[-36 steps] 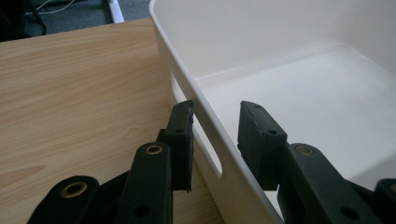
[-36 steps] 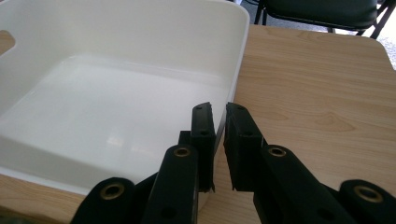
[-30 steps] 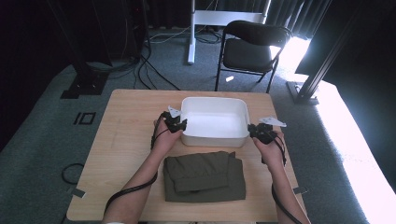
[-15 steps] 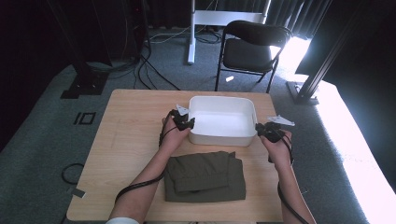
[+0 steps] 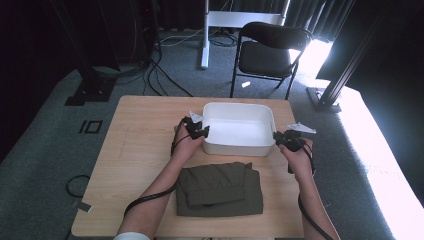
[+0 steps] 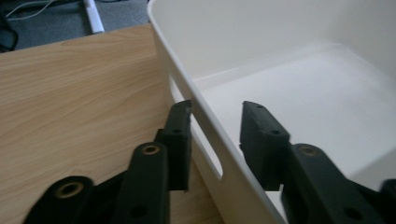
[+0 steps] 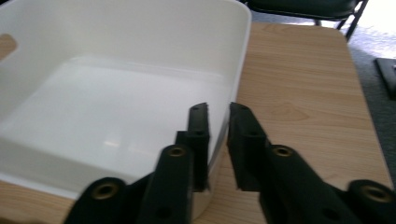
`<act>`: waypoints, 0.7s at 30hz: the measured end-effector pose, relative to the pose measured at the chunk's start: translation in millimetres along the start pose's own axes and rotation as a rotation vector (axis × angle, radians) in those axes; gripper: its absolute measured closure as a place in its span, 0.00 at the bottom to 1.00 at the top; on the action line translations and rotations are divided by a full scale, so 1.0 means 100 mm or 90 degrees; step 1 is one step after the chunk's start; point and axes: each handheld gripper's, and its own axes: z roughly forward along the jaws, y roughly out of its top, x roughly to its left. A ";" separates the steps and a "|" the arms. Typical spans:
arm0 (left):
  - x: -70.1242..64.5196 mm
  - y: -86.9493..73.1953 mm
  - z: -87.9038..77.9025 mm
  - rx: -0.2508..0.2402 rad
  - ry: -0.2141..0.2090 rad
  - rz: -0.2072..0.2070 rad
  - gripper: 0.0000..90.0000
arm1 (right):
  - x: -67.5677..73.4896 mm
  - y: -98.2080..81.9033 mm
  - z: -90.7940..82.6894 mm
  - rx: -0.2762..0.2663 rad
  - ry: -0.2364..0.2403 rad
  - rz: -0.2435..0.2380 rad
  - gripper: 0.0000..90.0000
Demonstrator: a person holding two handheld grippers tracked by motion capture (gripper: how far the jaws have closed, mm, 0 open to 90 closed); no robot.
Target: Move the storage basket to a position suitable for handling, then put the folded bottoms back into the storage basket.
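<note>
On the wooden table the white tub sits just behind the folded green cloth, and the left gripper and right gripper, jaws just loosening, straddle its end walls without squeezing, so I'd back both straight off evenly

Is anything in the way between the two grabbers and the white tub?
Nothing visible is. The left gripper straddles one end wall of the white tub, the right gripper the opposite wall. Both sets of jaws have just been opening, with gaps beside the walls. The folded green cloth lies apart, nearer the person.
</note>
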 end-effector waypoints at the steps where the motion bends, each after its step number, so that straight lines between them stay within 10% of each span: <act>1: 0.01 0.00 0.01 -0.002 -0.009 0.015 0.57 | 0.01 0.00 0.00 -0.003 0.017 -0.003 0.73; 7: -0.01 0.05 -0.04 -0.004 -0.061 0.015 0.33 | 0.03 0.05 0.02 -0.026 0.074 -0.021 0.39; 12: -0.03 0.08 -0.14 -0.001 -0.083 0.030 0.27 | 0.04 0.07 0.02 -0.045 0.062 -0.010 0.19; 21: 0.00 0.06 -0.45 -0.005 -0.110 0.029 0.21 | 0.09 0.11 -0.04 -0.049 0.071 -0.024 0.19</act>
